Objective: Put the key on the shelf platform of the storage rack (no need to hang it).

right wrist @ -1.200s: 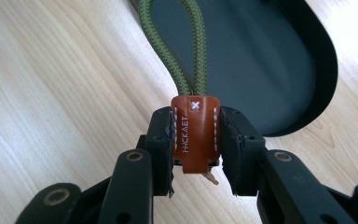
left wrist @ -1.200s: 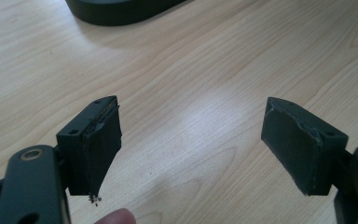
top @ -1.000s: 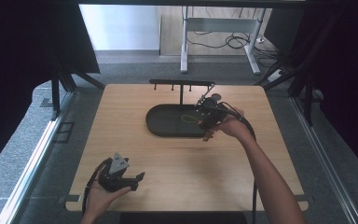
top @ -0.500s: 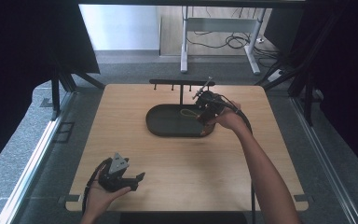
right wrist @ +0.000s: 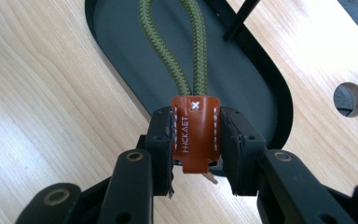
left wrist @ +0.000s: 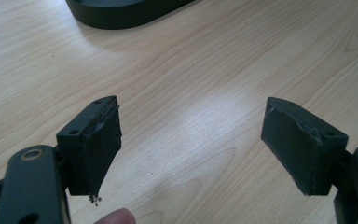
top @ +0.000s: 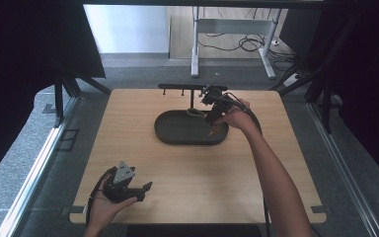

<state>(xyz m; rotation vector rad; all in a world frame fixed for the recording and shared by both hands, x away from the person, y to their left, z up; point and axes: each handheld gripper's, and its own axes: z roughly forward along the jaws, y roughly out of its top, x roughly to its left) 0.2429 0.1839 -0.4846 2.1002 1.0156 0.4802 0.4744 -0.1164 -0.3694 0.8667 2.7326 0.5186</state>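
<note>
So the right gripper [right wrist: 196, 149] has its fingers [right wrist: 161, 140] clamped on a brown leather tab with white stitching [right wrist: 195, 135], and an olive green braided cord loop [right wrist: 186, 51] runs out of the tab toward the top of the right gripper view. The loop hangs over the dark oval tray [right wrist: 242, 70], which sits in the upper middle of the high view on the light wooden desk [top: 128, 128]. Up there the right gripper [top: 212, 111] is at the tray's [top: 177, 133] right end, just below a thin black rack with pegs [top: 182, 88] at the far edge of the desk. The left gripper [top: 138, 190] sits low at the bottom left of the high view, held in a hand [top: 103, 207], with its fingers [left wrist: 98, 144] wide apart and just bare desk between them.
</note>
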